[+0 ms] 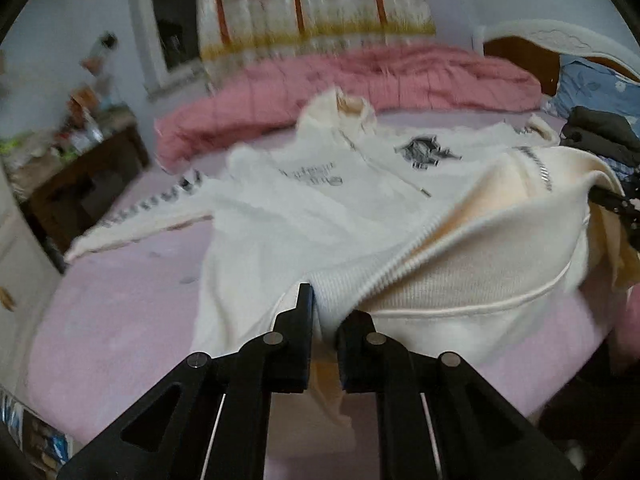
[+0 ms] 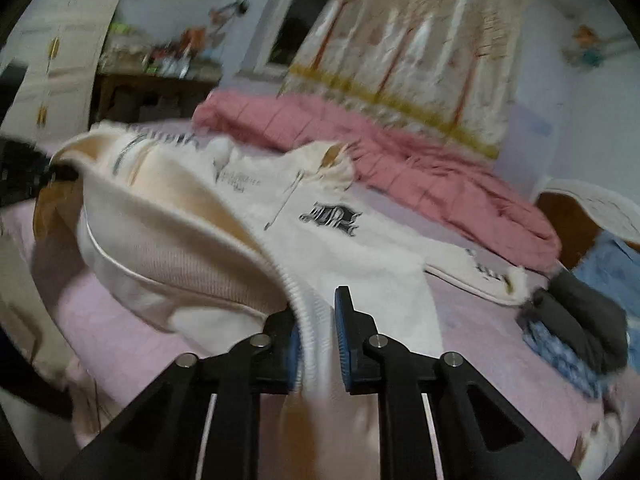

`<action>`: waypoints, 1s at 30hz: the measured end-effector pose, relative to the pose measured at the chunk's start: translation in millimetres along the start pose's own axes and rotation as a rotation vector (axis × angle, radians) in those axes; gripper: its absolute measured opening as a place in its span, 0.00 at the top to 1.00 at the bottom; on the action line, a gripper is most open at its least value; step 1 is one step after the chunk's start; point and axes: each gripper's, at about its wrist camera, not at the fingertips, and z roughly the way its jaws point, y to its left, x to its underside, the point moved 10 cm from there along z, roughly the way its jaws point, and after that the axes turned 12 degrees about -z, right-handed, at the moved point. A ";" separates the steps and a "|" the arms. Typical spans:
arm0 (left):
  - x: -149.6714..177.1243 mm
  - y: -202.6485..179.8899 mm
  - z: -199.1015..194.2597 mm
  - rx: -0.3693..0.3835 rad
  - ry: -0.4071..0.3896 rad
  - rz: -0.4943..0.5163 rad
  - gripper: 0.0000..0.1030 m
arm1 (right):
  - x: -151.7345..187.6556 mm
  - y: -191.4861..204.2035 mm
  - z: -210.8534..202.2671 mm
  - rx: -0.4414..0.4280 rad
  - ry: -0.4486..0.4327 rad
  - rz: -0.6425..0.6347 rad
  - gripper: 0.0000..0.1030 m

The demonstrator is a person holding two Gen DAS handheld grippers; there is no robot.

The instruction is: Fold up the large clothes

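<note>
A cream zip-up jacket with black prints lies spread on a pink bed, collar toward the far side. My left gripper is shut on the ribbed bottom hem, which it holds lifted off the bed. In the right wrist view the same jacket stretches away, and my right gripper is shut on the ribbed hem at the other bottom corner. The raised hem sags between the two grippers, showing the tan lining. Each gripper shows as a dark shape at the edge of the other's view.
A rolled pink quilt lies along the far side of the bed under a patterned curtain. Dark and blue clothes are piled at the right. A cluttered wooden desk stands at the left beside a white wardrobe.
</note>
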 end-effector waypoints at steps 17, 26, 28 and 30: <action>-36.7 31.5 75.6 0.055 0.101 -0.127 0.30 | -0.4 -58.7 152.0 -0.162 0.134 0.239 0.29; -32.8 10.6 10.9 0.167 -0.146 -0.147 0.10 | 13.3 -60.4 90.1 -0.068 0.025 0.316 0.19; -18.2 15.9 10.1 0.130 -0.148 -0.148 0.07 | 18.9 -59.2 70.1 -0.023 -0.007 0.303 0.19; -4.4 19.2 16.7 0.094 -0.107 -0.126 0.07 | 24.4 -42.4 57.5 -0.094 -0.020 0.267 0.19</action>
